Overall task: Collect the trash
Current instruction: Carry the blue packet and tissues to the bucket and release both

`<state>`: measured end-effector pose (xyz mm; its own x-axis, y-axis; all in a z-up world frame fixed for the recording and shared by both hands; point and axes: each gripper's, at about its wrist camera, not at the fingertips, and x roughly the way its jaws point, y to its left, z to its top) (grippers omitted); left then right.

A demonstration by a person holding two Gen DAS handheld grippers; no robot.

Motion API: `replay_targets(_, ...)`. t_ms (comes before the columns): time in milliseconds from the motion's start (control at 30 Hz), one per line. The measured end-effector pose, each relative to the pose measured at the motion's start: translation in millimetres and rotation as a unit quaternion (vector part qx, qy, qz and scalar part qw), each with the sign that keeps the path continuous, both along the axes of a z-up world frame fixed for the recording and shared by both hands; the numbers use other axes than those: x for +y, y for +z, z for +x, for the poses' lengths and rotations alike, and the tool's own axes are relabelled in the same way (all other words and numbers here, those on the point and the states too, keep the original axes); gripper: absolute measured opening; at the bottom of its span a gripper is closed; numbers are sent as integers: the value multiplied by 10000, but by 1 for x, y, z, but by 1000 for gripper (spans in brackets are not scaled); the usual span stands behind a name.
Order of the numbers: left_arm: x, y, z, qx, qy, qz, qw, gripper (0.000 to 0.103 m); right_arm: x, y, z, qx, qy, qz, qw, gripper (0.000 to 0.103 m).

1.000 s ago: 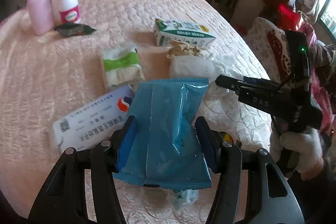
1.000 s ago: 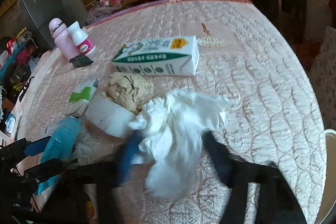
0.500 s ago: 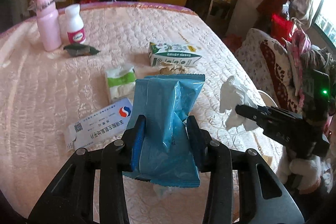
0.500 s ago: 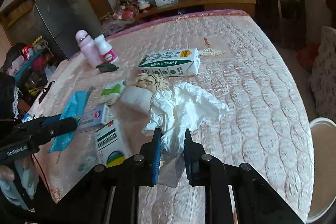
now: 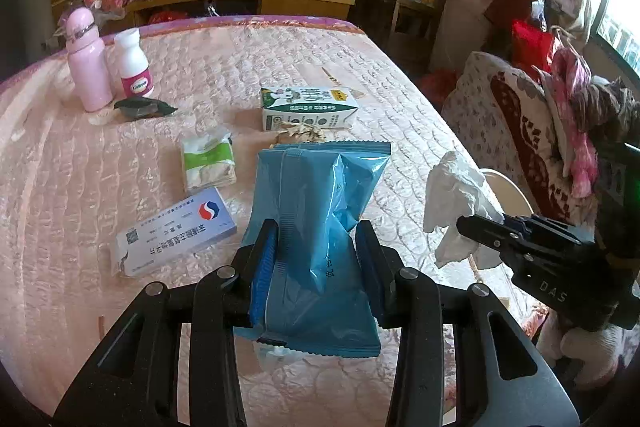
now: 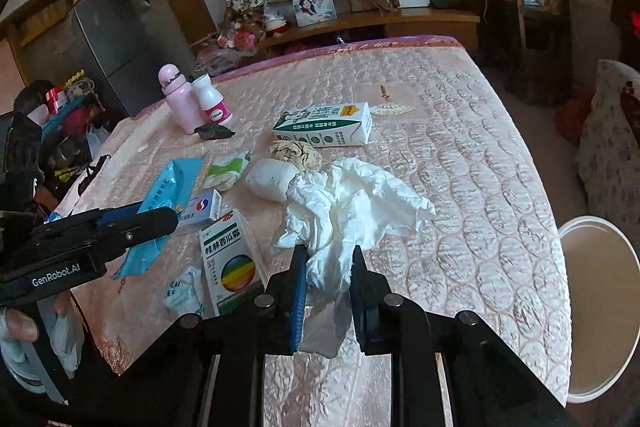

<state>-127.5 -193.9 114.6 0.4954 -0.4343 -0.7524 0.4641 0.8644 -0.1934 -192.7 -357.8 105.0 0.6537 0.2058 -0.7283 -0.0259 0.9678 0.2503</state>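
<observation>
Left wrist view: the left claw [image 5: 316, 259] is clamped on a blue plastic wrapper [image 5: 320, 211], a glossy, crinkled pouch with serrated end seams, held up off the bed [image 5: 224, 59], whose cover is pink, quilted and shiny. Its jaws closed in on the wrapper a moment ago. On the bed lie a flat white medicine box [image 5: 176, 235], a soft green-and-white tissue pack [image 5: 208, 165], a crumpled brown paper wad [image 5: 300, 135] and a green-and-white milk carton [image 5: 306, 107] on its side, just behind the wad. At the far left stand a pink bottle [image 5: 87, 63] and a white bottle [image 5: 134, 63] with a pink label, touching or nearly so; a dark wrapper [image 5: 142, 107] lies beside them. To the right, the right claw [image 5: 478, 223] pinches a crumpled white tissue [image 5: 456, 195], clear of the bed. Behind the tissue shows the rim of a pale round bin [image 5: 516, 193]; its inside is hidden here.

Right wrist view: the right claw [image 6: 328, 267] is narrowed onto the neck of the white tissue [image 6: 352, 199], which fans out above the pads in soft folds. The bin [image 6: 600, 311] stands off the bed's right edge; what shows of its inside looks bare. A white roll [image 6: 268, 181] lies by the paper wad [image 6: 296, 154], and a white box with a rainbow circle [image 6: 230, 259] lies near the bed's front edge. The left claw [image 6: 160, 217] holds the blue wrapper [image 6: 168, 203] at the left.
</observation>
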Motion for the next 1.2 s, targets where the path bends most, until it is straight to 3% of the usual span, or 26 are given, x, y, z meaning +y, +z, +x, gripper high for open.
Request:
replay_targets(700, -57, 13, -26, -294, -389, 173, 9987, 37, -39, 11, -43, -109, -378, -25, 9992, 18)
replay_targets(1200, -136, 12, -48, -412, -975, 275, 9940, 38, -116, 7, -87, -34, -1169, -85, 9931, 18)
